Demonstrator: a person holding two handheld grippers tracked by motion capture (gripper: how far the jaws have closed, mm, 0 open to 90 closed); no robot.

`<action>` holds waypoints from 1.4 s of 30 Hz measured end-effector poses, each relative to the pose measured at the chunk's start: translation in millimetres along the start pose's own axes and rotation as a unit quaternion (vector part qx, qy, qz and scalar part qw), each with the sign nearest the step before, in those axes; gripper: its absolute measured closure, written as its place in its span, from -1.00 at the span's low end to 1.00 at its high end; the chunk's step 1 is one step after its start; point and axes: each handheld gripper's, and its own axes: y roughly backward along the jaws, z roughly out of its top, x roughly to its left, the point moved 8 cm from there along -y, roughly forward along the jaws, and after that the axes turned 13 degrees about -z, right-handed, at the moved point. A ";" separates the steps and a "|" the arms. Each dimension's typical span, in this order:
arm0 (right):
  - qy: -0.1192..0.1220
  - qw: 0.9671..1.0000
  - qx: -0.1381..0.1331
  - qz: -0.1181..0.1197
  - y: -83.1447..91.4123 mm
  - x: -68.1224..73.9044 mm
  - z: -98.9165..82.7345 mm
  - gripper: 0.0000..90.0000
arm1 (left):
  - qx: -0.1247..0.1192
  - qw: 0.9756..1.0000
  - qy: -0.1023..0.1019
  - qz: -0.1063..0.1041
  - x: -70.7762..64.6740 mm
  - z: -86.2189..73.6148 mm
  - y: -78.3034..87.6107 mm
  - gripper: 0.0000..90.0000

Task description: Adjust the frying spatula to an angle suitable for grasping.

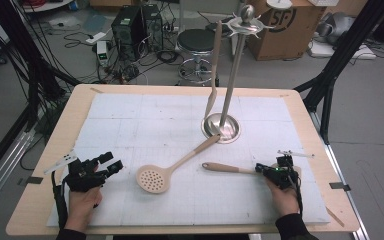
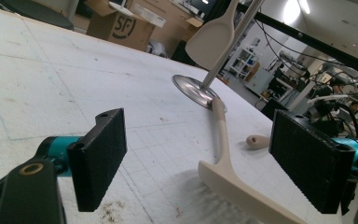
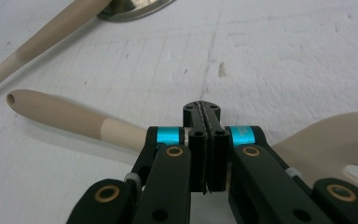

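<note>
Over the spatula (image 3: 74, 119), right gripper (image 3: 206, 112) jaws closed.

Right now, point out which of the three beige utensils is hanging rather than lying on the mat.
The spatula hangs from the metal stand. The slotted skimmer and the other utensil lie flat on the mat.

Spatula (image 3: 326, 140) blade hidden behind jaws.
</note>
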 end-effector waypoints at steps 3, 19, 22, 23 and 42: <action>-0.003 1.000 -0.003 -0.002 6.1 -1.6 -6.3 1.00 | 0.001 1.000 -0.001 -0.001 -0.2 -0.1 -0.1 -0.57; -0.041 0.998 -0.016 0.041 20.7 -9.5 -23.4 1.00 | 0.001 1.000 0.000 -0.002 -1.0 -0.6 -1.3 -0.57; -0.058 0.995 -0.027 0.073 24.5 -3.5 -21.0 1.00 | 0.002 1.000 -0.001 -0.001 -0.1 -0.8 -1.6 -0.57; -0.057 0.995 -0.030 0.077 25.9 -1.1 -20.3 1.00 | 0.003 1.000 0.001 -0.001 0.1 -1.1 -1.8 -0.57; 0.112 0.976 0.060 0.174 -12.0 142.8 -38.6 1.00 | -0.002 1.000 0.001 0.000 1.4 1.0 1.0 -0.57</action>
